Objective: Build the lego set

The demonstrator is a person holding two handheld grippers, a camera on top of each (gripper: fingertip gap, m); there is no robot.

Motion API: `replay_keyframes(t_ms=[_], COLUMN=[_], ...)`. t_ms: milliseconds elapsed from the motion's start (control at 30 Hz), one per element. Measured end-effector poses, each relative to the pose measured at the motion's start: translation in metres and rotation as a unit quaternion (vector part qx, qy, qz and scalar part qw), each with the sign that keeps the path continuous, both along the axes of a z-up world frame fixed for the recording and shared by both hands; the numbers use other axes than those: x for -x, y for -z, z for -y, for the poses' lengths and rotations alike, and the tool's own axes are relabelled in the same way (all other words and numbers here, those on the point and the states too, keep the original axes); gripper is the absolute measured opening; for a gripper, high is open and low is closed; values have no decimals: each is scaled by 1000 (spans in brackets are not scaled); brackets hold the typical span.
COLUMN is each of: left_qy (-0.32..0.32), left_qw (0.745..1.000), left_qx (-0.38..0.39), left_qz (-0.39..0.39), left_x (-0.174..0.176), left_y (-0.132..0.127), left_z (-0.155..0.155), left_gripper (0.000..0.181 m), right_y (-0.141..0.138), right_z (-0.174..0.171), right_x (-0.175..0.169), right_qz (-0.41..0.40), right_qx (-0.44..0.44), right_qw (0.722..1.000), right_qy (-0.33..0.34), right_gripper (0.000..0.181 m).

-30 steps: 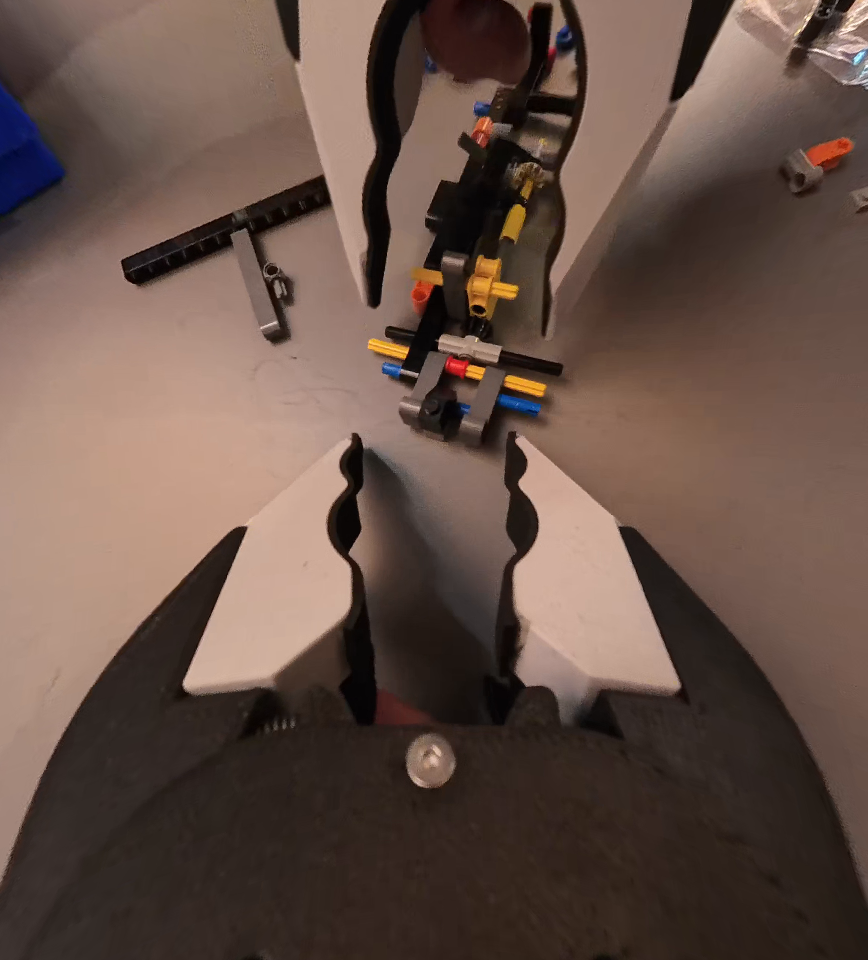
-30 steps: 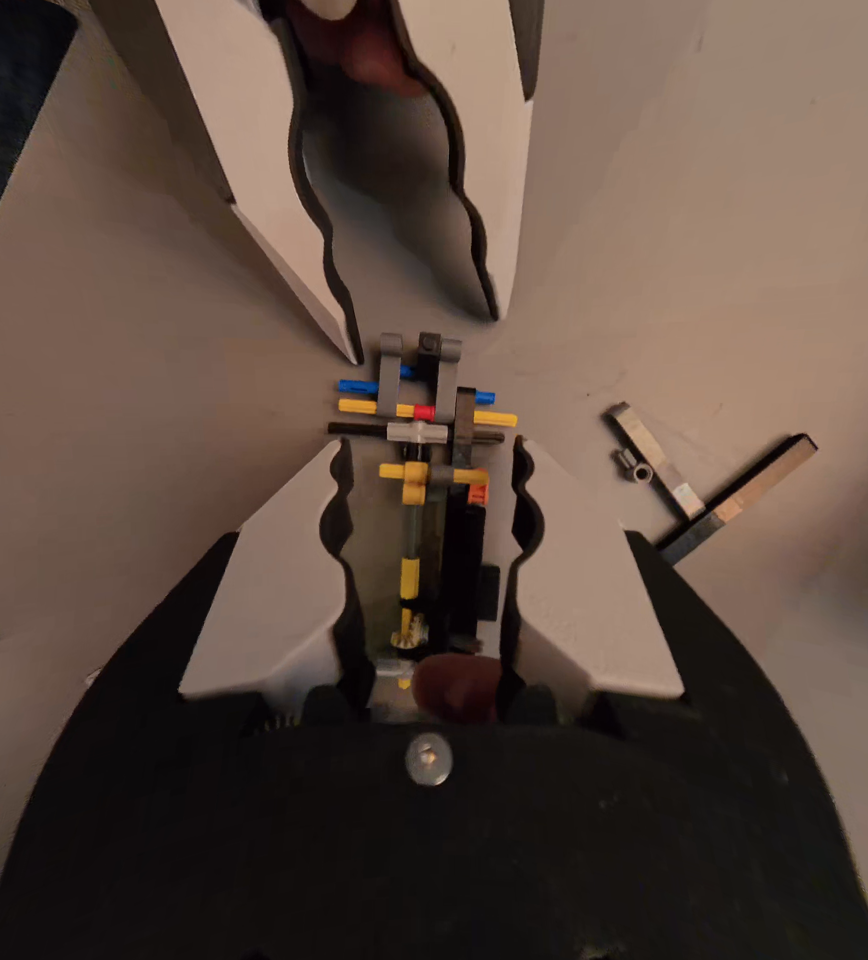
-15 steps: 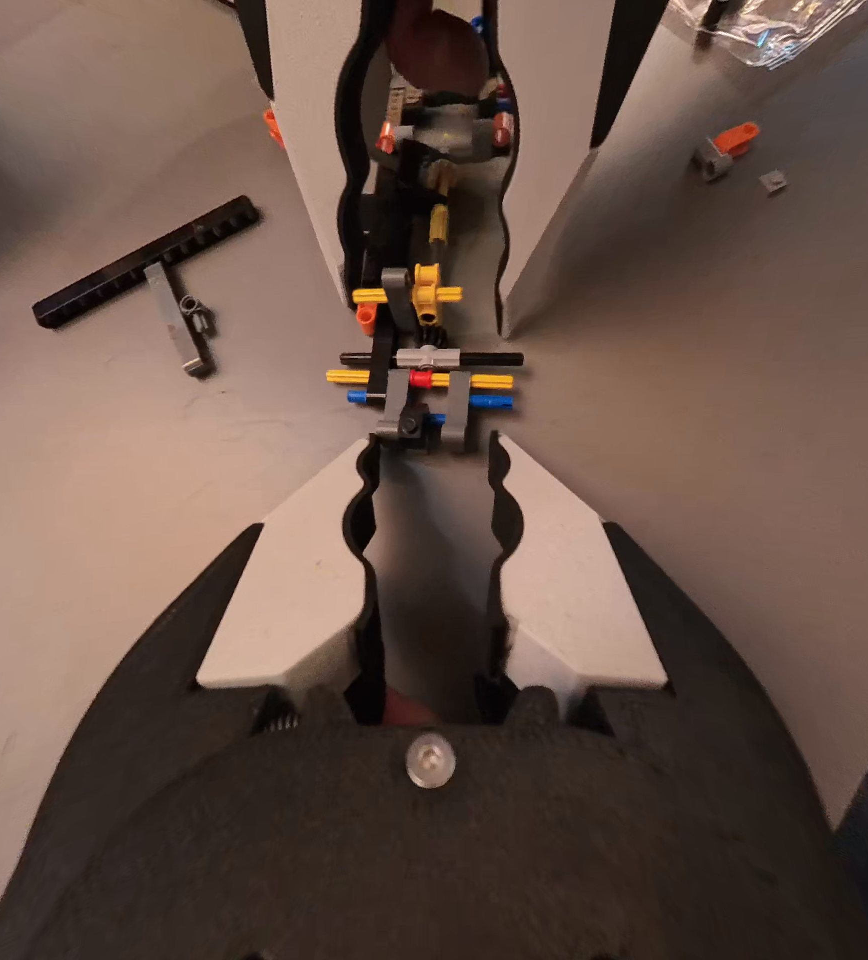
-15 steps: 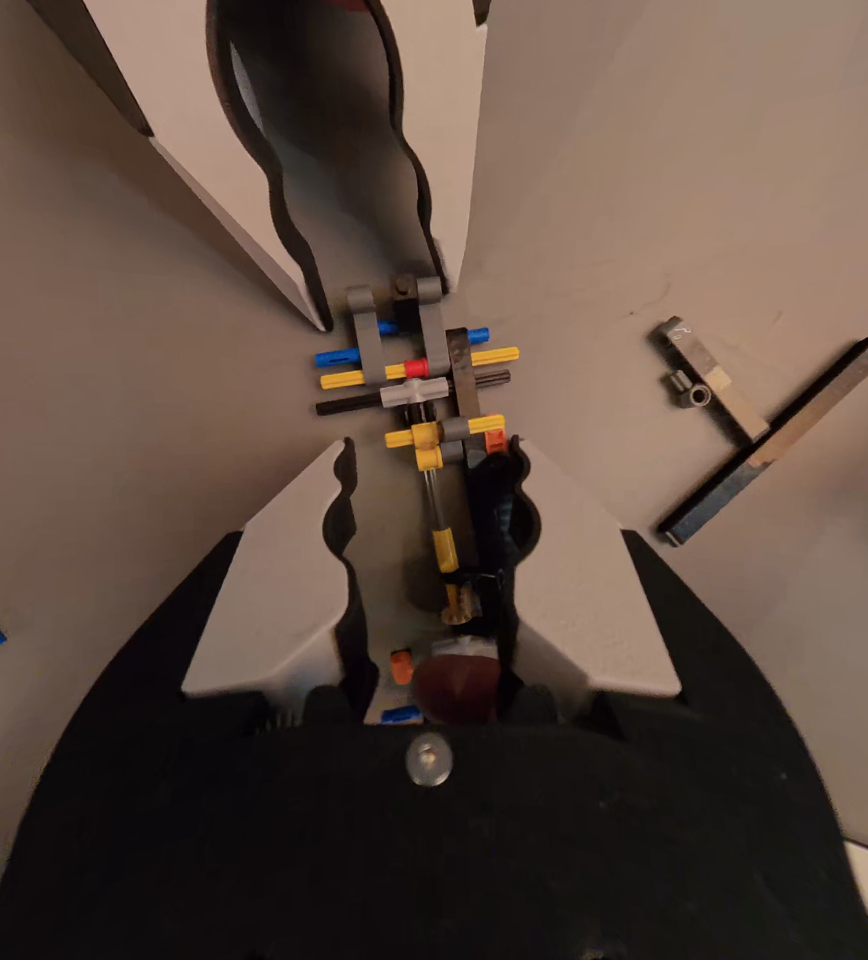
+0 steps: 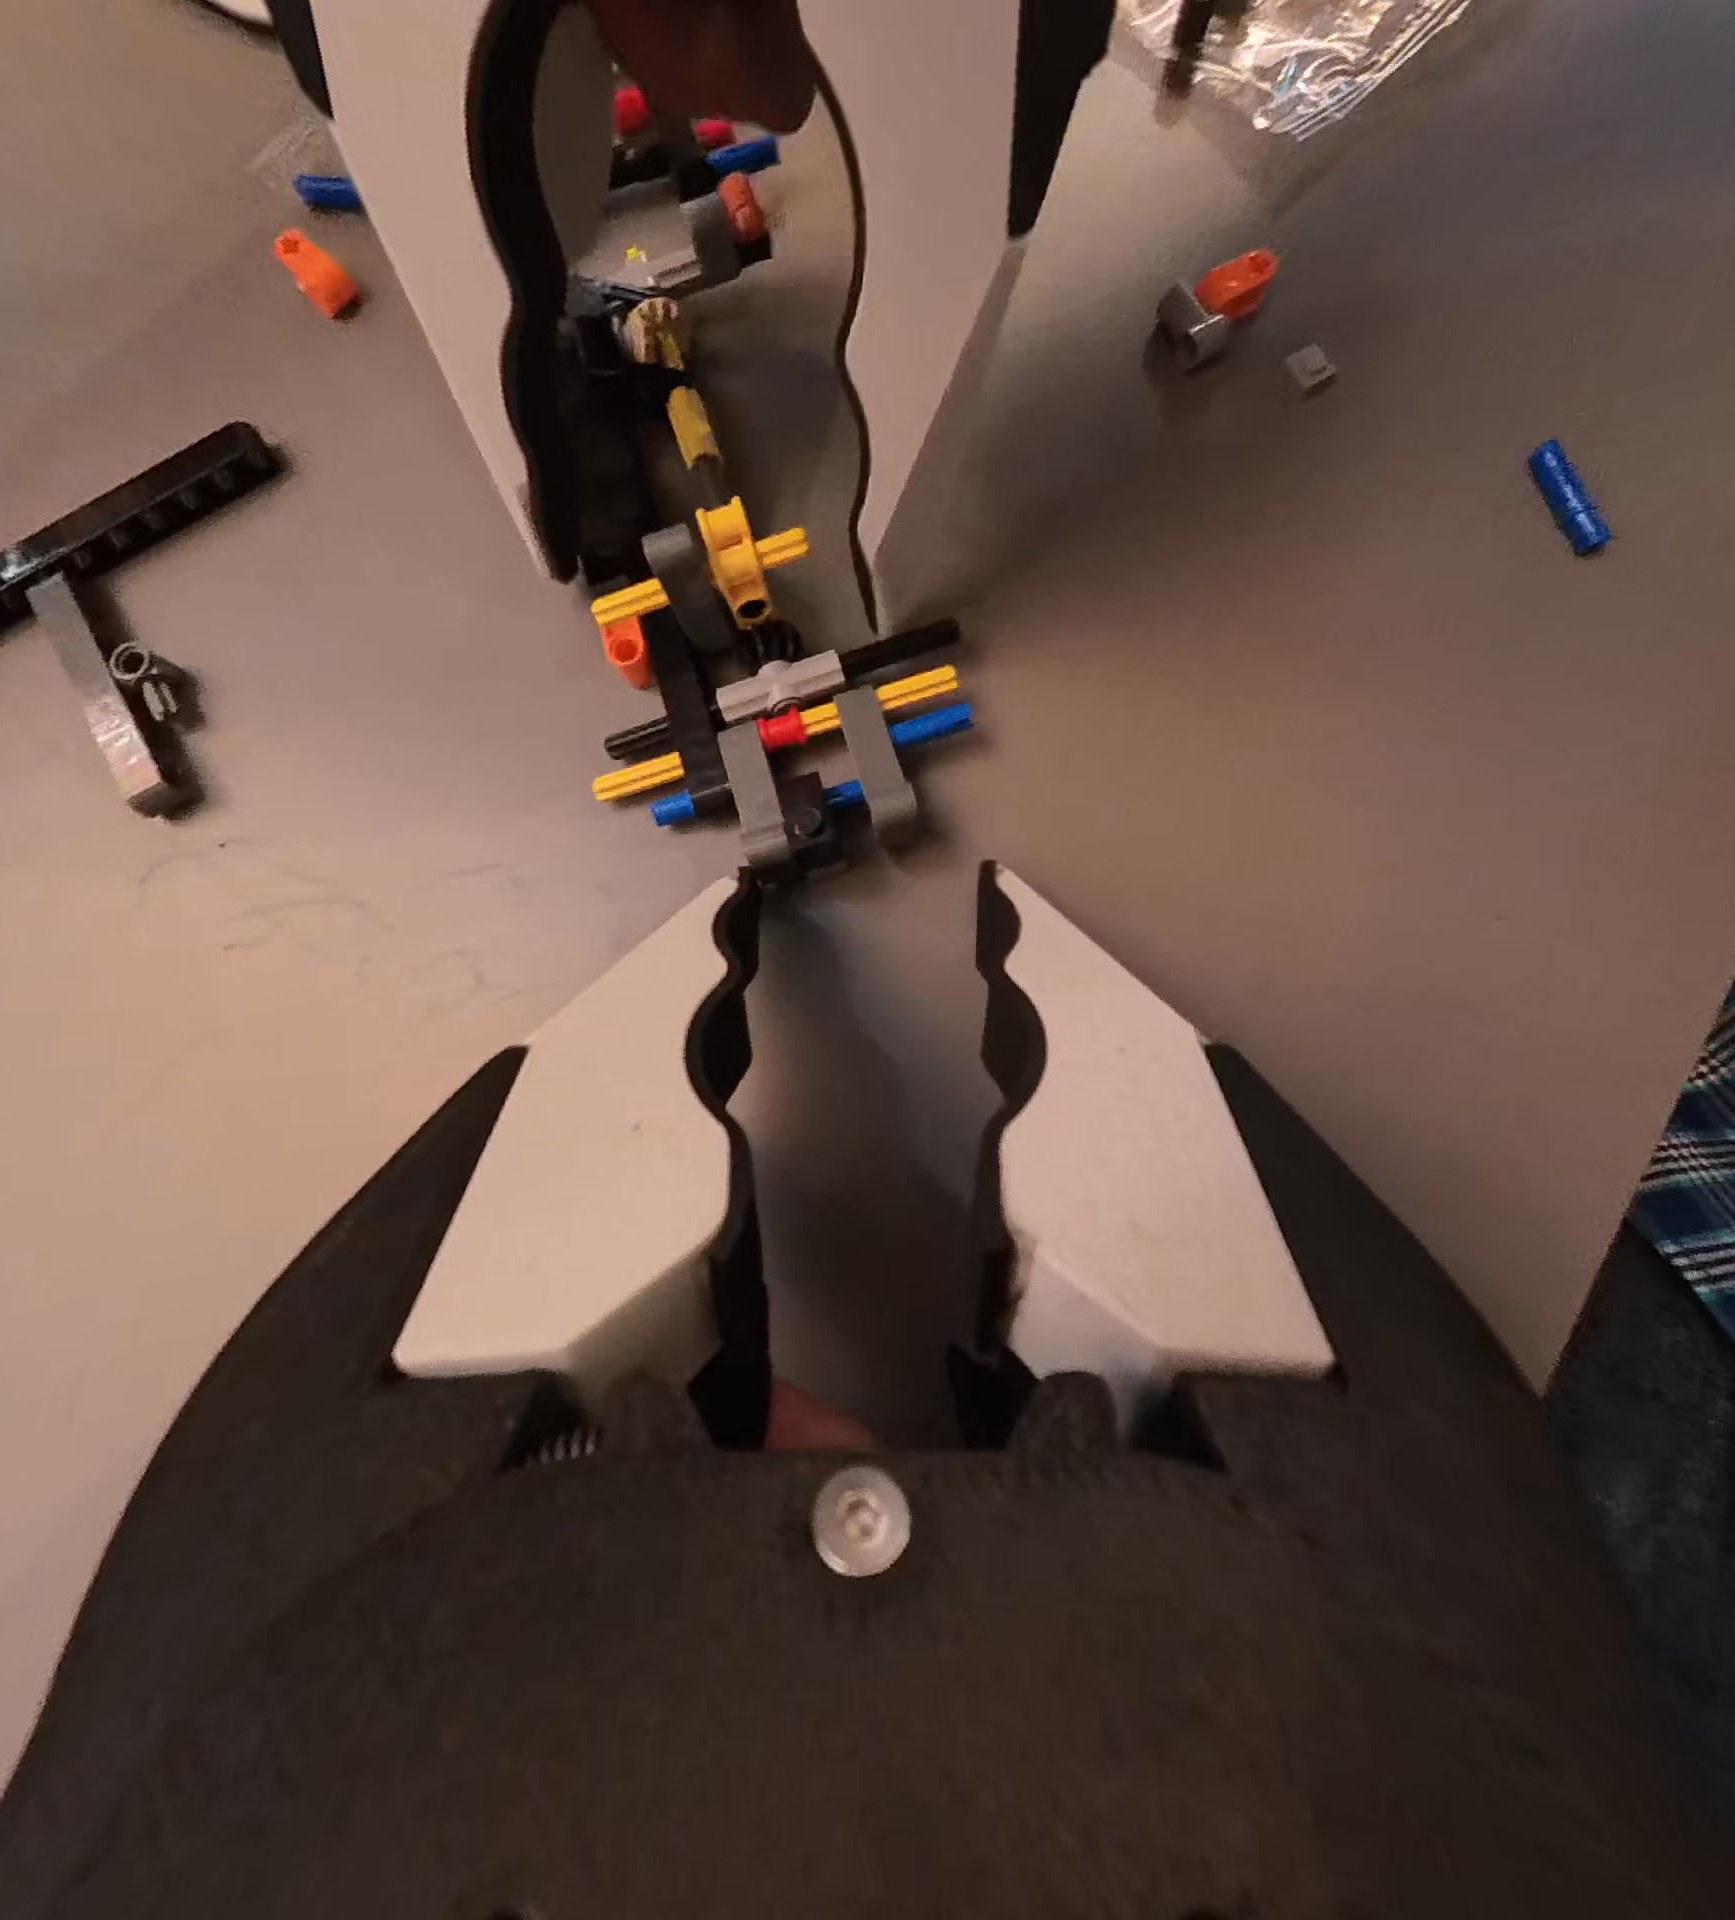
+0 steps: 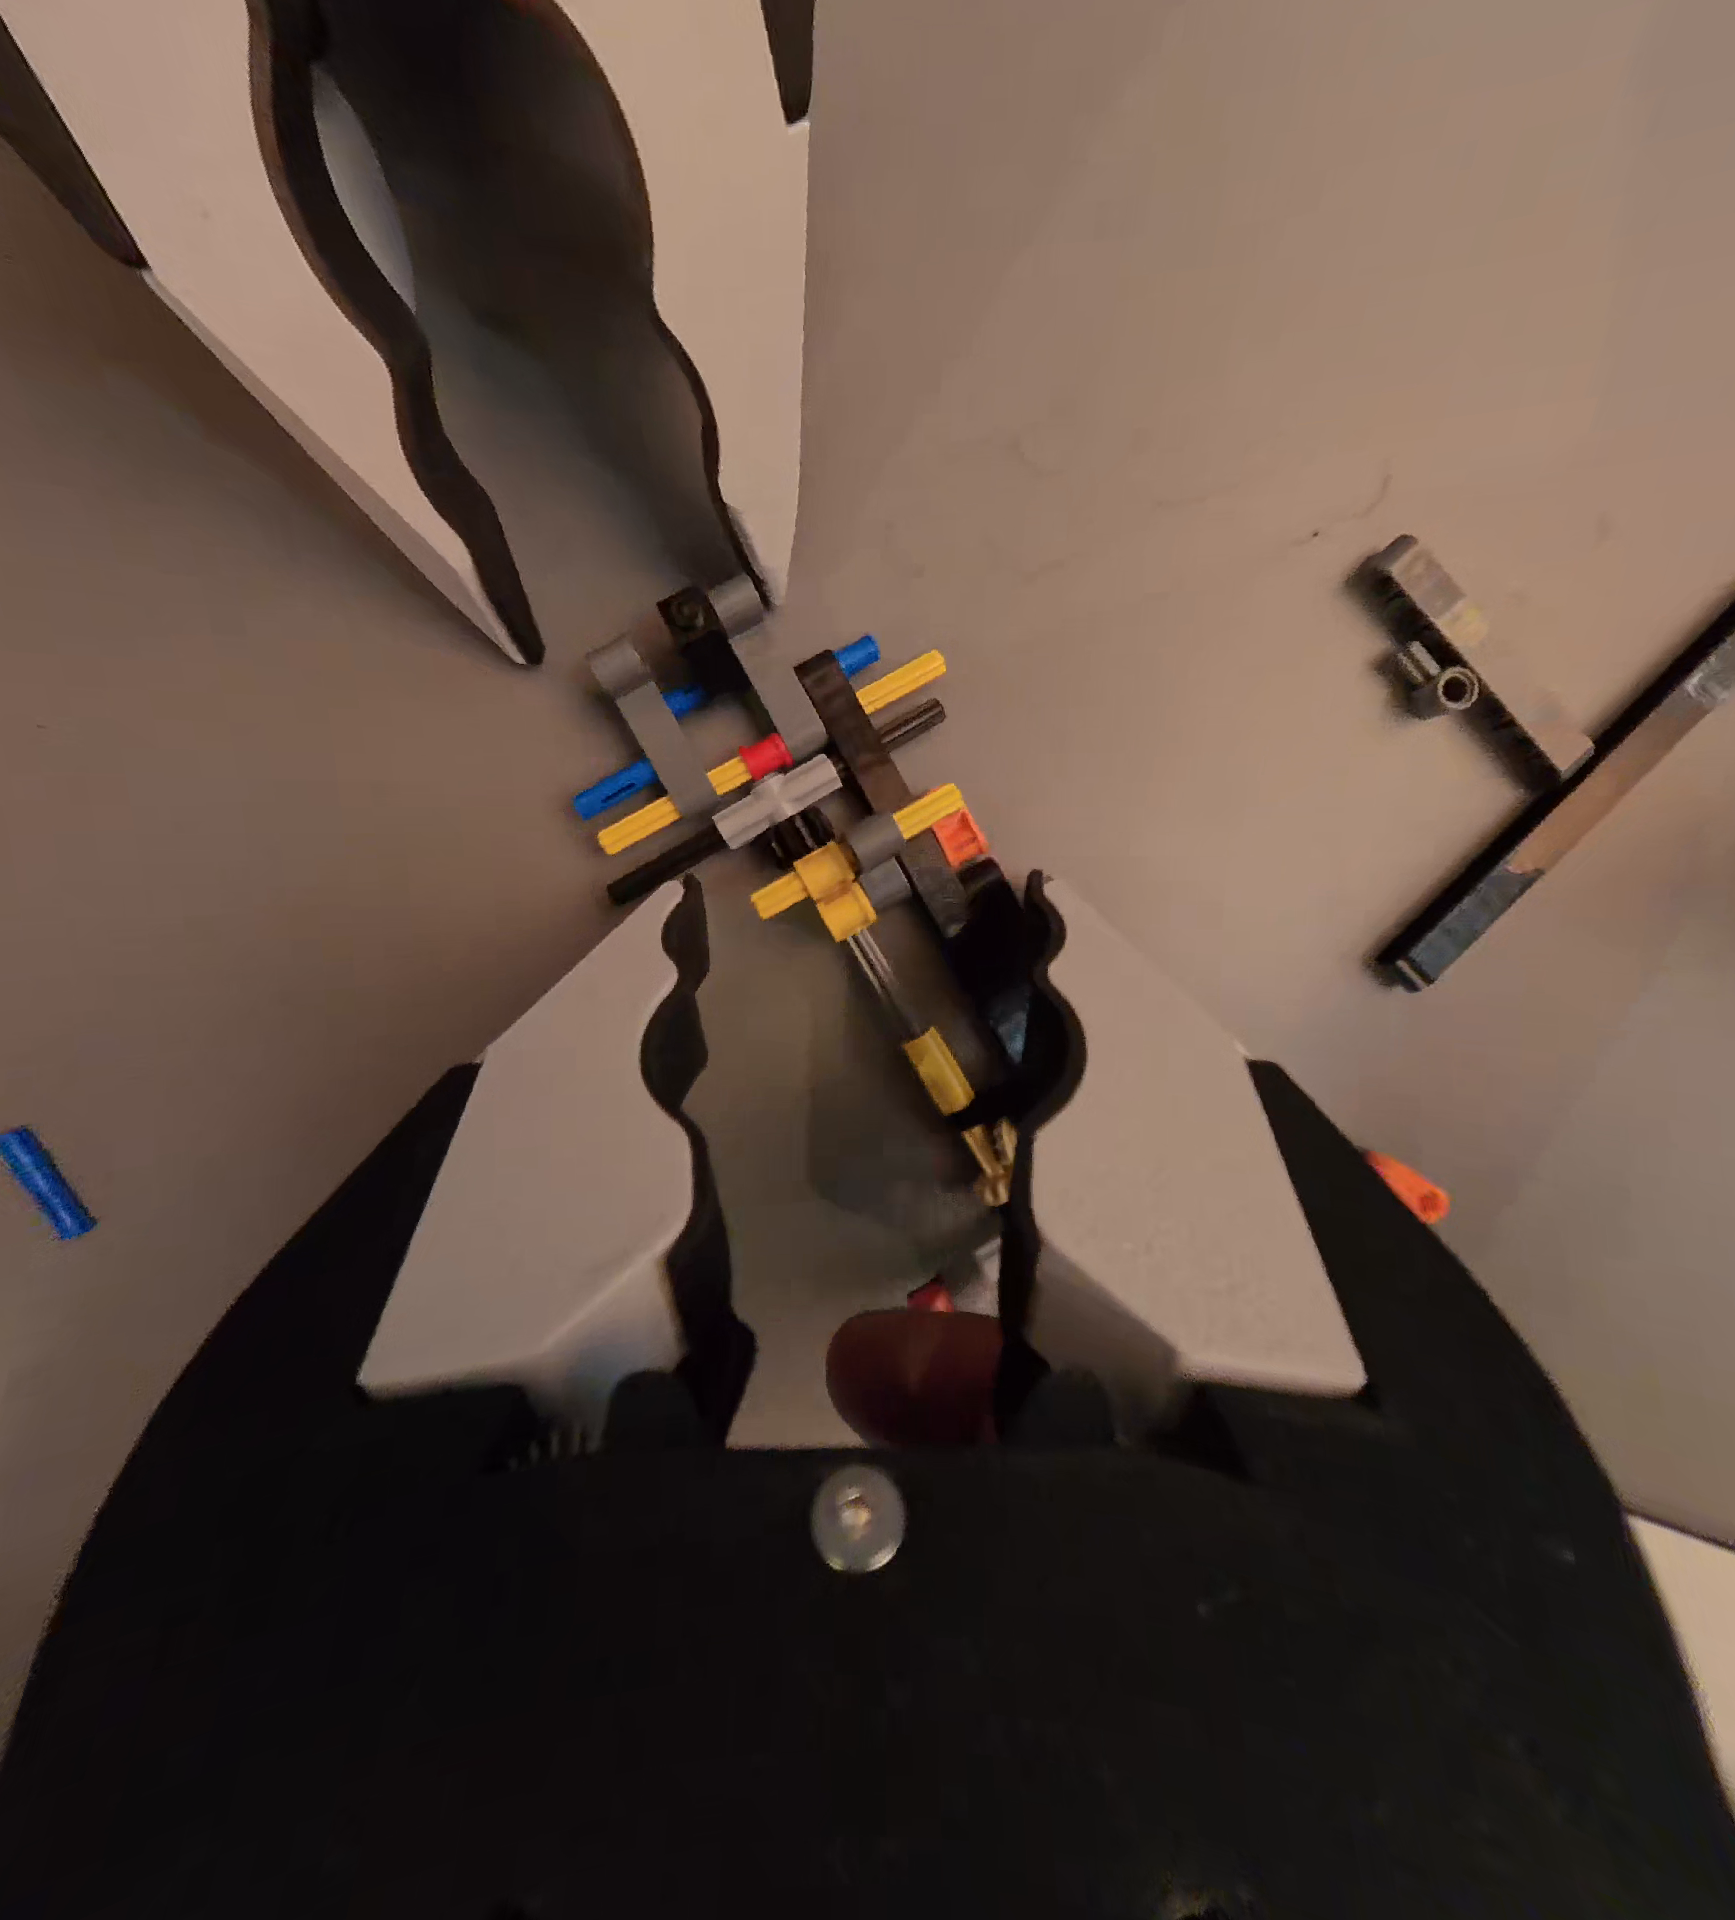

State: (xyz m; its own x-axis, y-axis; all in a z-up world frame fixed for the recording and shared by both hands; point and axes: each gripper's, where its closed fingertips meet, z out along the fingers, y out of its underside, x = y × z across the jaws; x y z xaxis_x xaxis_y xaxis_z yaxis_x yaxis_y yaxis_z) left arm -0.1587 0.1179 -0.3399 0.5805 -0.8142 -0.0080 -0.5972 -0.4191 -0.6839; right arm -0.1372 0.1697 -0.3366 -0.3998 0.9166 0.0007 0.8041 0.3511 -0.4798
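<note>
Since the earlier frame, the lego assembly [image 6: 790,790] turned diagonally on the table [image 5: 1310,727]. Left gripper [image 5: 858,883] stayed released, touching its grey end. Right gripper [image 6: 863,894] stood released around its black beam.

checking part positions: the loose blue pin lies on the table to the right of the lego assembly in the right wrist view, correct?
Not right. In the right wrist view the loose blue pin lies on the table to the left of the lego assembly, not the right.
</note>
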Motion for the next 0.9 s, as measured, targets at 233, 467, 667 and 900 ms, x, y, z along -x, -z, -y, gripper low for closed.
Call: replay_keyframes(t_ms=[233,467,667,900], left_qy=[8,19,33,74], left_qw=[1000,1000,999,996], left_qx=[7,10,13,21], left_qz=[14,19,22,43], left_x=[-1,-5,-13,-42], left_y=[-1,-1,-2,-4], left_z=[4,9,13,28], left_gripper=[43,43,42,42], right_y=[-20,-26,-21,-20], right_z=[2,22,34,34], right_x=[-14,-32,-36,-50], right_qz=[-25,-40,-50,-63], right_qx=[1,38,60,23], right_qw=[999,993,983,976], right_qy=[47,103,164,208], right_gripper=[59,46,32,31])
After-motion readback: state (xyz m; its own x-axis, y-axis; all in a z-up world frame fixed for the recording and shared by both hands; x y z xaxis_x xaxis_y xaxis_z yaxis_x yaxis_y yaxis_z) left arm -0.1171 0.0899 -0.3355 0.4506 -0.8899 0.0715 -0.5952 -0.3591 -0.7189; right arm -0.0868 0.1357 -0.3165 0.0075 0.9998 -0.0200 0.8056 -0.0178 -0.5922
